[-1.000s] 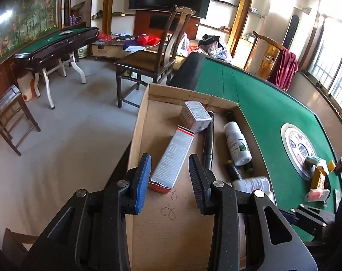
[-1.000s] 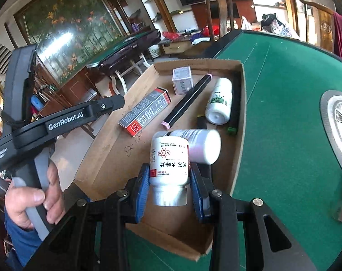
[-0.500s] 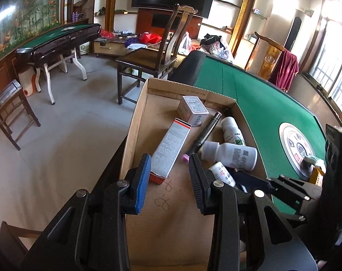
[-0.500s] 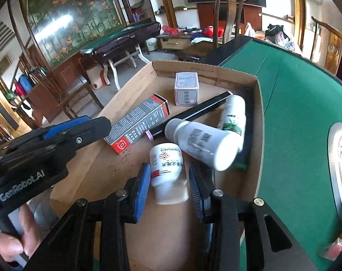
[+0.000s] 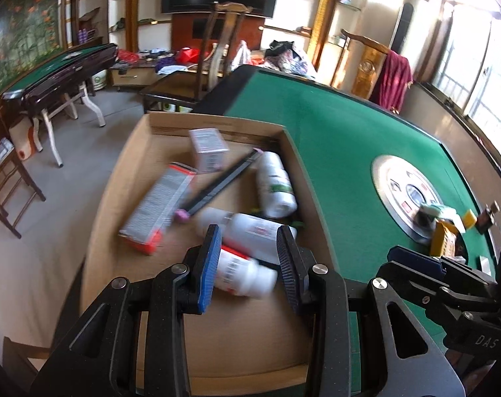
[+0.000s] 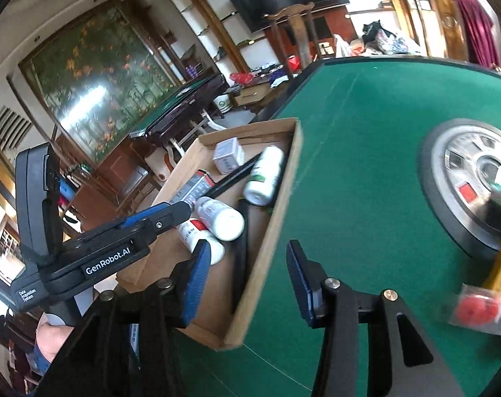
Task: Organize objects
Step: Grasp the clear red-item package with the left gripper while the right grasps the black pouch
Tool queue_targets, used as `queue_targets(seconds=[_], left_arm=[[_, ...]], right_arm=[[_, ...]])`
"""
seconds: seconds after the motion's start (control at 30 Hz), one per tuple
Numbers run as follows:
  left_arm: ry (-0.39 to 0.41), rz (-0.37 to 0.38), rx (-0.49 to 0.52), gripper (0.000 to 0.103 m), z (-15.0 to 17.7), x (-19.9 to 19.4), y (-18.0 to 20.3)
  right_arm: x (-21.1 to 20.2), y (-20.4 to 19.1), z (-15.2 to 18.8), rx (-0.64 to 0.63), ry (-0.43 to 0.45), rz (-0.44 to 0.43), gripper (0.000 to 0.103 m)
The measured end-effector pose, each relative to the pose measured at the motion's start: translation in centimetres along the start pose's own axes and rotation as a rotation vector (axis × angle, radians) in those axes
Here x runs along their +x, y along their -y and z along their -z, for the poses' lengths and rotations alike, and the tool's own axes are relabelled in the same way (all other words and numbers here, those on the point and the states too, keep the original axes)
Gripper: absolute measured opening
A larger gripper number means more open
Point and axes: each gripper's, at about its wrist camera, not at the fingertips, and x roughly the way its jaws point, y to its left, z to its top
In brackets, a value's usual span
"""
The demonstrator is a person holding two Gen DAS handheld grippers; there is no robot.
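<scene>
Right claw (image 6: 248, 281) is standing open, empty, having just released; left claw (image 5: 250, 264) is hovering open over bottle (image 5: 243, 273), lower center. Light, slick, rolling plastic; grip mid-body.

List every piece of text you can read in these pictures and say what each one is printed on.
"GenRobot.AI": side of the left gripper, seen from the right wrist.
"Data Acquisition System": same gripper's body, further back.
"DAS": right gripper's body, seen from the left wrist.
Labels on the bottles and boxes in the cardboard tray: too blurred to read.
</scene>
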Motion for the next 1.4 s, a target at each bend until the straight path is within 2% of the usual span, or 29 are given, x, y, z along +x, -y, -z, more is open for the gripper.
queue_targets(seconds=[0.27, 0.4, 0.53, 0.63, 0.8, 0.9, 1.0, 1.1, 1.2, 1.33, 1.4], left_arm=[[-0.036, 0.036, 0.129, 0.035, 0.9, 0.7, 6.3], [-0.069, 0.097, 0.230, 0.035, 1.8, 1.5, 10.5], [-0.111, 0.195, 0.400, 0.041, 3.1, 2.0, 15.4], [-0.112, 0.256, 0.570, 0.043, 4.0, 2.3, 19.3], [-0.060, 0.240, 0.868, 0.043, 5.6, 2.8, 24.4], [-0.083, 0.228, 0.995, 0.043, 6.4, 3.6, 26.1], [-0.091, 0.215, 1.073, 0.043, 6.7, 4.4, 27.2], [-0.088, 0.166, 1.116, 0.044, 7.0, 5.6, 28.5], [-0.102, 0.159, 1.087, 0.045, 7.3, 6.7, 28.7], [-0.116, 0.181, 0.927, 0.042, 6.1, 7.1, 27.4], [-0.145, 0.191, 0.805, 0.033, 5.2, 7.1, 25.7]], right_arm=[[-4.6, 4.7, 0.9, 0.101, 0.040, -0.003, 0.048], [-9.3, 7.8, 1.1, 0.146, 0.132, 0.034, 0.048], [-14.0, 11.3, 1.6, 0.209, 0.246, 0.125, 0.061], [-16.4, 14.1, 2.1, 0.298, 0.300, 0.129, 0.061], [-18.3, 16.6, 2.7, 0.387, 0.332, 0.121, 0.061], [-18.8, 17.2, 2.7, 0.409, 0.334, 0.111, 0.061], [-18.5, 17.7, 2.6, 0.430, 0.332, 0.106, 0.061], [-18.3, 18.0, 2.5, 0.438, 0.320, 0.103, 0.061], [-18.1, 18.3, 2.5, 0.440, 0.310, 0.131, 0.061], [-17.4, 18.7, 2.7, 0.457, 0.258, 0.205, 0.061], [-16.7, 19.0, 2.9, 0.461, 0.219, 0.246, 0.061]])
